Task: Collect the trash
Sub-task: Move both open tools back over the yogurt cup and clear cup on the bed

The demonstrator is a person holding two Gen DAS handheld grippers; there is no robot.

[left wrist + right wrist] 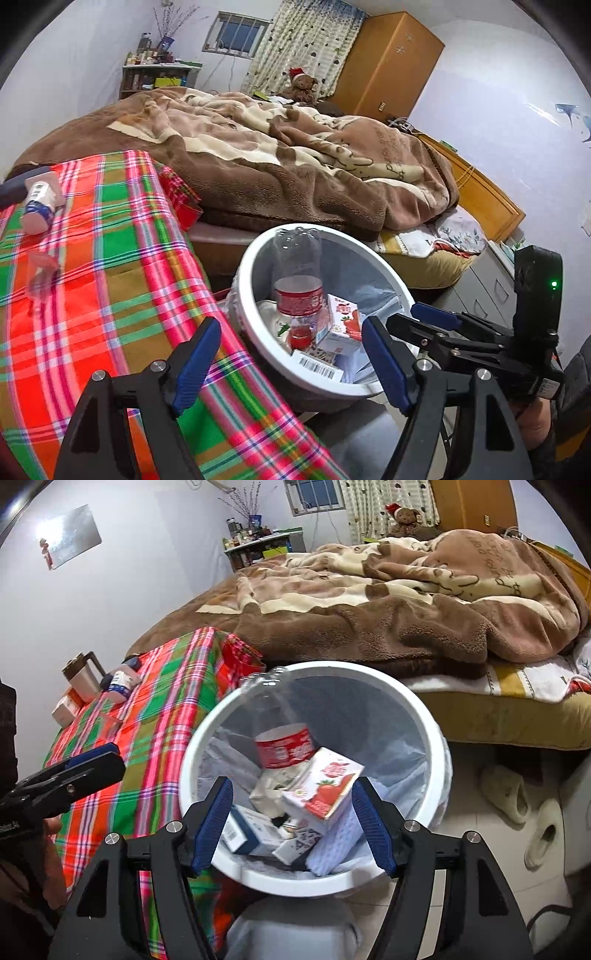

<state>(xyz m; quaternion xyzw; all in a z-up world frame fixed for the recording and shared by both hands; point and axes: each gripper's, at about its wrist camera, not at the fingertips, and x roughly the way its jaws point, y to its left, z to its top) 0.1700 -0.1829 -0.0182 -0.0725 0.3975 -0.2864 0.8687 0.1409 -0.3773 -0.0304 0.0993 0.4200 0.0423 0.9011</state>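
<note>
A white trash bin [243, 273] [432, 716] with a clear liner stands on the floor between the plaid table and the bed. Inside lie a clear plastic bottle with a red label [298, 295] [282, 751], a strawberry milk carton [343, 319] [323, 784], small boxes [251, 830] and a white foam piece [332, 853]. My left gripper [291, 358] is open and empty over the bin's near rim. My right gripper [291, 823] is open and empty just above the bin; it also shows in the left wrist view [424, 321].
The table with a plaid cloth [110, 258] [155, 716] carries a small pink-white bottle [38, 201] [122, 681], a clear wrapper [40, 273], a mug [83, 677] and a box [66, 707]. A bed with a brown blanket [277, 155] lies behind. Slippers [517, 797] are on the floor.
</note>
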